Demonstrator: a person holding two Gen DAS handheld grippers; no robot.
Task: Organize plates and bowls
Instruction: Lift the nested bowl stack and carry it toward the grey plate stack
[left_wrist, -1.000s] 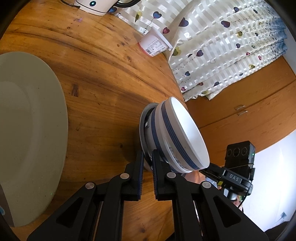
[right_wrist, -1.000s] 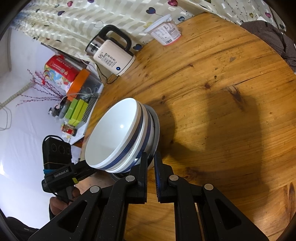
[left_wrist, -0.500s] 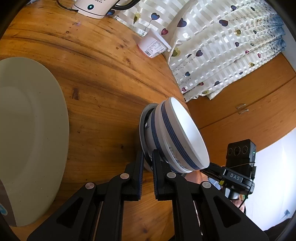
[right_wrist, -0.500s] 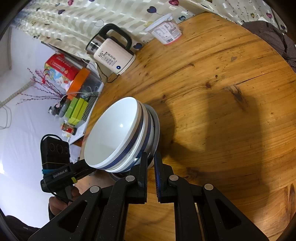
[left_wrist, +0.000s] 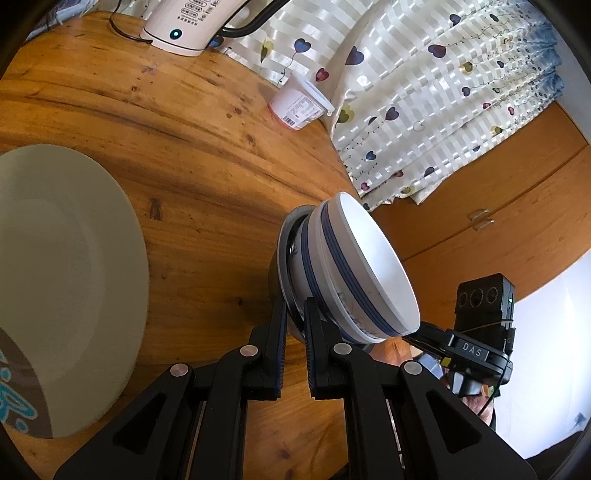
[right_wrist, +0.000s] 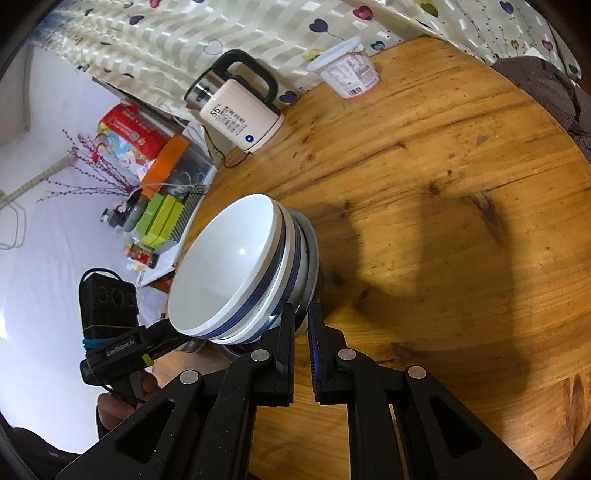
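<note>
Two white bowls with blue bands (left_wrist: 354, 266) (right_wrist: 229, 266) sit nested in a grey bowl (left_wrist: 286, 243) (right_wrist: 312, 243) at the table's edge. My left gripper (left_wrist: 294, 314) is shut on the grey bowl's rim from one side. My right gripper (right_wrist: 301, 314) is shut on the same rim from the opposite side. The stack looks tilted in both views; I cannot tell whether its base touches the wood. A large pale plate (left_wrist: 66, 277) lies flat to the left in the left wrist view.
A white kettle (left_wrist: 184, 26) (right_wrist: 240, 114) with its cord and a yoghurt tub (left_wrist: 299, 107) (right_wrist: 349, 74) stand at the table's far edge by the heart-print curtain (left_wrist: 443, 92). Dark cloth (right_wrist: 546, 85) lies at the far right rim. Boxes (right_wrist: 159, 218) sit on a shelf beyond the table.
In the left wrist view the table and plate have slid slightly down and the kettle shows more. Both grips on the grey bowl's rim are unchanged.
</note>
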